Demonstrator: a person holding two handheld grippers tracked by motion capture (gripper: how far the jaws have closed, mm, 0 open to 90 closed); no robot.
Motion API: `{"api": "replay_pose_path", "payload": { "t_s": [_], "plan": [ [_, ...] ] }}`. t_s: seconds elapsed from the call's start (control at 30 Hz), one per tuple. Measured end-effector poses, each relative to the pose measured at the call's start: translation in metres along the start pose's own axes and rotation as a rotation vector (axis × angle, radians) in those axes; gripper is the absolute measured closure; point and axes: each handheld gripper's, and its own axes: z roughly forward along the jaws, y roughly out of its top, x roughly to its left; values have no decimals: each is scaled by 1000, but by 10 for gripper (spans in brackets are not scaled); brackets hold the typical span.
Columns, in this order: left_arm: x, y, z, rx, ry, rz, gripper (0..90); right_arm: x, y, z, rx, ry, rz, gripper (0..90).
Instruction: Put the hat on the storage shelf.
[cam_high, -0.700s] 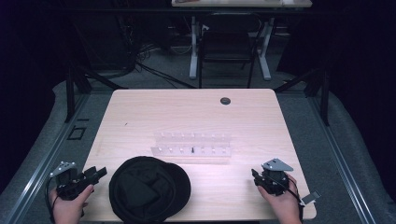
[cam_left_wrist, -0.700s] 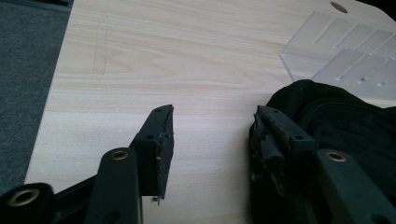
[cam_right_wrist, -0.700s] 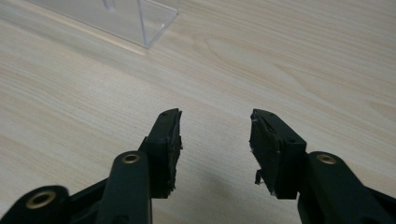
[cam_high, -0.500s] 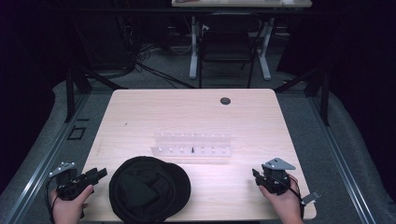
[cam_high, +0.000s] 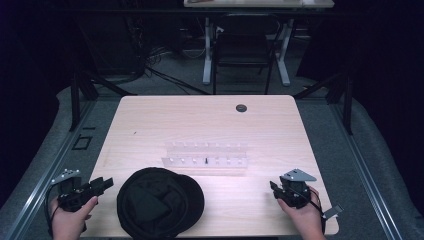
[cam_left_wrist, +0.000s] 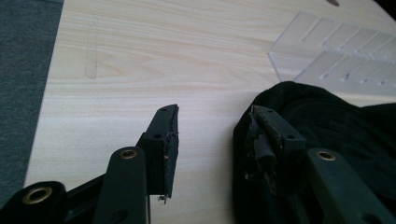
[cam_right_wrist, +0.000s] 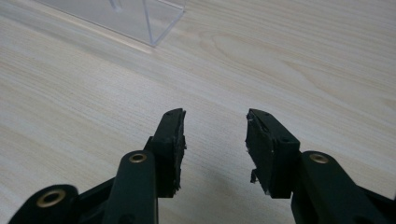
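Observation:
A black cap lies on the wooden table near its front edge, left of centre. Behind it stands a clear plastic rack with rows of small slots. My left gripper is held low at the front left and points toward the cap, open with nothing between its fingers. In the left gripper view, the left gripper has one finger right beside the cap; whether they touch I cannot tell. My right gripper is at the front right, also open over bare wood.
A small dark round disc sits near the table's far edge. The rack's corner appears ahead of the right gripper, and the rack lies beyond the cap. Past the table are chair and desk legs and cables on a grey floor.

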Motion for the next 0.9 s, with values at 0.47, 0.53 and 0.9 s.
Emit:
{"api": "replay_pose_path", "payload": {
  "t_s": [0.47,0.53,0.9],
  "plan": [
    [-2,21,-7,172,-9,77,564,-3,-2,-2,-13,14,35,554],
    [-1,24,-8,185,-19,63,575,-3,-3,-2,-12,15,39,551],
    [-5,34,-9,290,-9,67,574,-3,-4,-2,-3,20,42,548]
  ]
}}
